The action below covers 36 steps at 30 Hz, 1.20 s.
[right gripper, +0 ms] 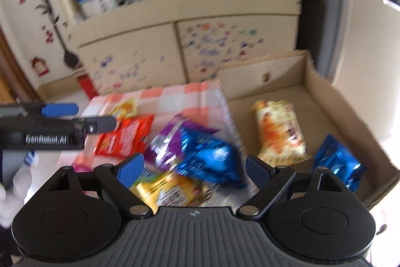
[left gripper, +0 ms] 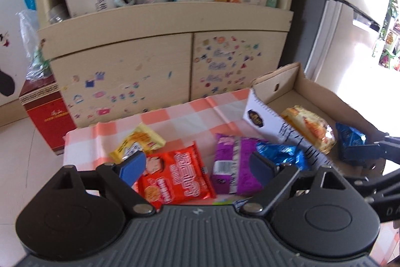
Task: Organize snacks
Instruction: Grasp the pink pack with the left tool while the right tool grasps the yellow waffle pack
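Your left wrist camera is looking down close over the checkered tablecloth [left gripper: 175, 116] toward the cabinet [left gripper: 162, 61]. Your right one is facing likewise, sharing the cardboard box [right gripper: 325, 96].

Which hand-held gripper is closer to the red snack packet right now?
Left. The left hand-held gripper hangs open right over the red snack packet; the right hand-held gripper sits farther off, by the cardboard box.

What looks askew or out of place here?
The blue foil packet lies crooked on top of the purple packet, right by the cardboard box wall but still outside it. The red packet sits tilted on the checked cloth. Nothing looks torn or spilled.
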Tool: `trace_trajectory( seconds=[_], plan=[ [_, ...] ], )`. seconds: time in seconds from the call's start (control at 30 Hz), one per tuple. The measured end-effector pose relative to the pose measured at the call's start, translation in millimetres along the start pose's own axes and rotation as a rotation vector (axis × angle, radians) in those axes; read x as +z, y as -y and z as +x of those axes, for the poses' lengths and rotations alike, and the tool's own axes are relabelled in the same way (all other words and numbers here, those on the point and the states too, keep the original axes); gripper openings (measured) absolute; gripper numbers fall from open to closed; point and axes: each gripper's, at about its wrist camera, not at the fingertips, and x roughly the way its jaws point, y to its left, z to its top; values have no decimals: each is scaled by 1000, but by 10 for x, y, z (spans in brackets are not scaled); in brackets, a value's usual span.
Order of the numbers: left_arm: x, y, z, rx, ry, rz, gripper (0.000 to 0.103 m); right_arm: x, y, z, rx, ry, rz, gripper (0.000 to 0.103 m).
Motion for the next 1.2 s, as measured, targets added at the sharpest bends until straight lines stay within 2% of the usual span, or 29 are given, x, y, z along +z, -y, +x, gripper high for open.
trace_trajectory(
  seconds=[0.2,0.37,0.47,0.7,0.83,0.9,1.1,1.2],
  plan=[
    [-111,-316,-19,53,-28,-35,90,-132,-163,180,59,-82,-29,92],
    [-226,-532,27,82,-78,-72,90,-185,-204,340,68,-133,-4,92],
    [-340,-582,68,89,-121,-62,90,-185,-189,420,60,-148,30,92],
    [-650,-582,175,62,-219,-20,90,-180,-171,582,20,-148,87,91],
    [-758,-516,249,35,-259,12,90,-205,-194,702,26,-183,90,81],
    [-803,-480,293,44,-273,35,89,-224,-231,728,38,-191,77,79],
    [-900,-427,362,54,-283,60,80,-225,-355,693,114,-210,26,77],
    [-896,-447,350,49,-276,47,75,-196,-372,669,114,-217,34,78]
  ],
)
